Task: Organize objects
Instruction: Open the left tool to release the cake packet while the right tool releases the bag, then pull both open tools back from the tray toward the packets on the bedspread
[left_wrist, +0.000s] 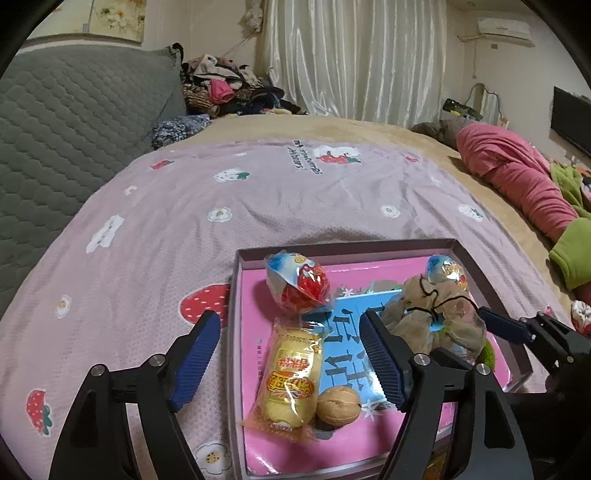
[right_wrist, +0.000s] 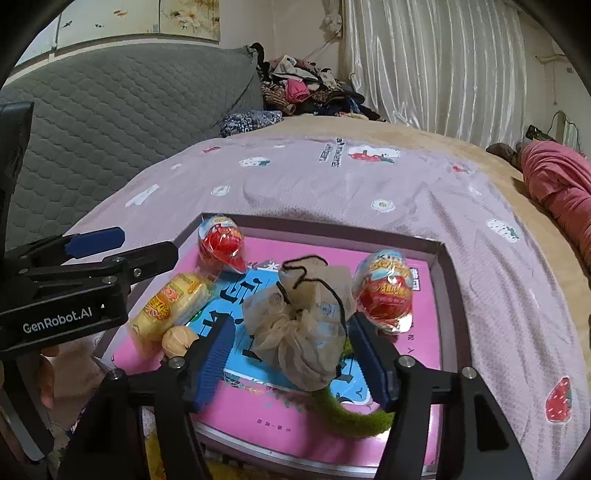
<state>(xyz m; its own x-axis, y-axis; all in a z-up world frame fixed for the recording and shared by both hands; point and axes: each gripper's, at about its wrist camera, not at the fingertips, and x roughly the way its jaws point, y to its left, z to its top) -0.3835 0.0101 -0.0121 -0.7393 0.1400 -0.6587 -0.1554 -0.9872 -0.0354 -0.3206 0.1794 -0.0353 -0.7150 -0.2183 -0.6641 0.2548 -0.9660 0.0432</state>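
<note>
Both pairs of jaws spread and gripping nothing over the tray (left_wrist: 480, 266): cake (left_wrist: 290, 376) and walnut (left_wrist: 339, 406) between the left gripper (left_wrist: 286, 363) fingers, nearer its 3 o'clock pad, mesh pouch (right_wrist: 299, 328) centred, untouched, inside the right gripper (right_wrist: 291, 363), eggs at 11 and 1.

Grey quilted cushion (left_wrist: 66, 122), clothes pile (left_wrist: 225, 88), white curtain (left_wrist: 354, 55).

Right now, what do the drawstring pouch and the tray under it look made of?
Drawstring pouch: thin sheer beige mesh fabric, probably organza; contents show through, and a black cord gathers it. Tray: likely cardboard; thin, straight matte grey-mauve walls around a glossy pink printed floor.
</note>
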